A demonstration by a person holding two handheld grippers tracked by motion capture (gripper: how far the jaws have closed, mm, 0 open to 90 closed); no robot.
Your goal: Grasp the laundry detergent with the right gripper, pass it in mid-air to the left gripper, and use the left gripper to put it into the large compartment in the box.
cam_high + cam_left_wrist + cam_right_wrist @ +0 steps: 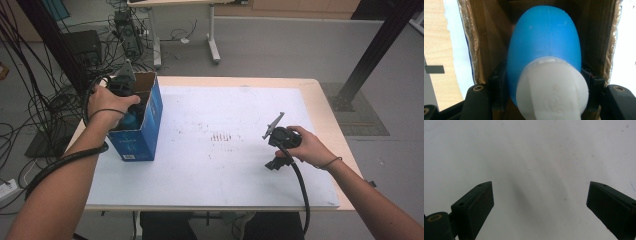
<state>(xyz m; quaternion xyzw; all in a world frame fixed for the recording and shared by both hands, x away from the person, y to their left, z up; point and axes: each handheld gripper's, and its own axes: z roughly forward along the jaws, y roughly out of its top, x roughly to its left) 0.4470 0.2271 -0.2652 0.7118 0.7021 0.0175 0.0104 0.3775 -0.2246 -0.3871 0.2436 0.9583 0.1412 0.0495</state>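
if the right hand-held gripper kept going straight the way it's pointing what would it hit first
Most likely the white table surface: the right hand-held gripper looks straight at it, jaws wide apart with nothing between or ahead of them. How far off the surface is cannot be told.

Left tool (131,116) inside blue box (145,132); right tool (274,162) over white board (215,165).
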